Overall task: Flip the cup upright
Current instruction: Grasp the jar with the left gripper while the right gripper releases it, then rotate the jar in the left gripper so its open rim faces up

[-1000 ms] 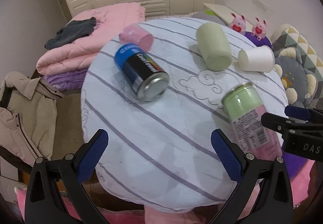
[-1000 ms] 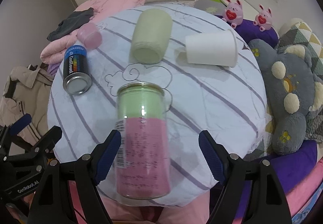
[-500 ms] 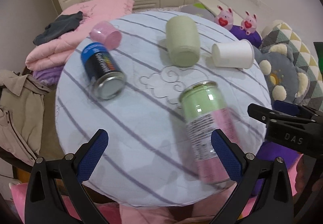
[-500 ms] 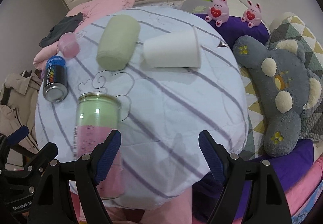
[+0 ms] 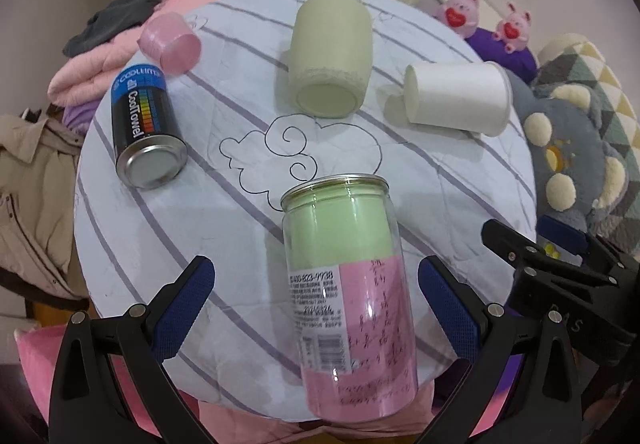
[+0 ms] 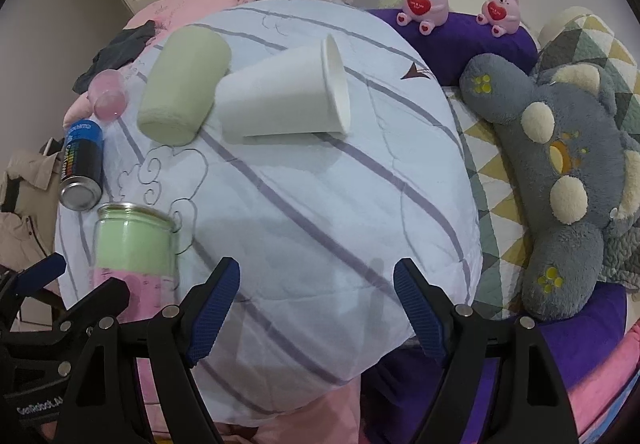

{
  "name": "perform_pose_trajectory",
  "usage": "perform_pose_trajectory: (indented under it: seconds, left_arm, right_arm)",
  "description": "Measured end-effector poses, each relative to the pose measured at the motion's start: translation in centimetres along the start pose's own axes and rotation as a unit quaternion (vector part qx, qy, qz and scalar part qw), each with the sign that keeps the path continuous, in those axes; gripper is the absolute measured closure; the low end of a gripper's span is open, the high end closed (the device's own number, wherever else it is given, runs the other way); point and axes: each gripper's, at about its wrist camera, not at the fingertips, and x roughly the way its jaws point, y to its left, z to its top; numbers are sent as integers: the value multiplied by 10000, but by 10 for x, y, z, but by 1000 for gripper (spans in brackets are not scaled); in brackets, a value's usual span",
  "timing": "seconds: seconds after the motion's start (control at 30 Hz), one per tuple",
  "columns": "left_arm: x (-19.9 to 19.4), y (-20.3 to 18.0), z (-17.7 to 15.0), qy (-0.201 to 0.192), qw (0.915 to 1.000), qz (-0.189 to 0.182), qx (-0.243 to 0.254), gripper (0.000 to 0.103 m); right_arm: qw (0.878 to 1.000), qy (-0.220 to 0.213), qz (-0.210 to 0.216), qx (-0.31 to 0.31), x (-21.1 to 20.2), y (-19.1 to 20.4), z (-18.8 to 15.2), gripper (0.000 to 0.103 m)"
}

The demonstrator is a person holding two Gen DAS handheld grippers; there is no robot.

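The white paper cup [image 6: 280, 91] lies on its side at the far edge of the round cushion [image 6: 320, 224], just beside the green cup [image 6: 182, 85], its rim facing right. It looks light and thin-walled, easily crushed, so a gentle pinch near the stiffer rim seems wisest. The right gripper [image 6: 316, 304] and left gripper [image 5: 316, 308] both stand spread and empty. The cup's inside is hidden.

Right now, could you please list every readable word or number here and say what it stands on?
"CoolTowel": blue and black can.
"400-823-9738": label of the clear green and pink can; its other print and pink handwriting are too small to read.
"GenRobot.AI": left gripper body, seen from the right wrist.
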Motion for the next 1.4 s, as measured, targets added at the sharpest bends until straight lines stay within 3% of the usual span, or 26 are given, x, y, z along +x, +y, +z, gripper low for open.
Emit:
perform_pose_trajectory:
  seconds: [0.3,0.63,0.7,0.77,1.1,1.4]
  left_arm:
    - [12,-1,14,263,9986,328,-325,0]
    - [30,1,24,552,9961,359,-580,2]
    - [36,1,24,695,9954,262,-604,25]
    - [40,0,23,833,9945,279,-565,26]
    - [29,2,22,714,9960,197,-495,26]
    - [-2,-2,31,132,9995,14,-286,27]
  right_arm:
    - [9998,159,80,-127,11,-12,12,22]
    - [9988,303,199,-321,22,-6,18,22]
    - [9987,339,178,-337,25,-7,20,22]
    - [9985,370,238,-321,26,-8,21,22]
    - [9985,393,333,-157,28,-16,22,22]
    - [9989,299,318,-144,21,-16,23,22]
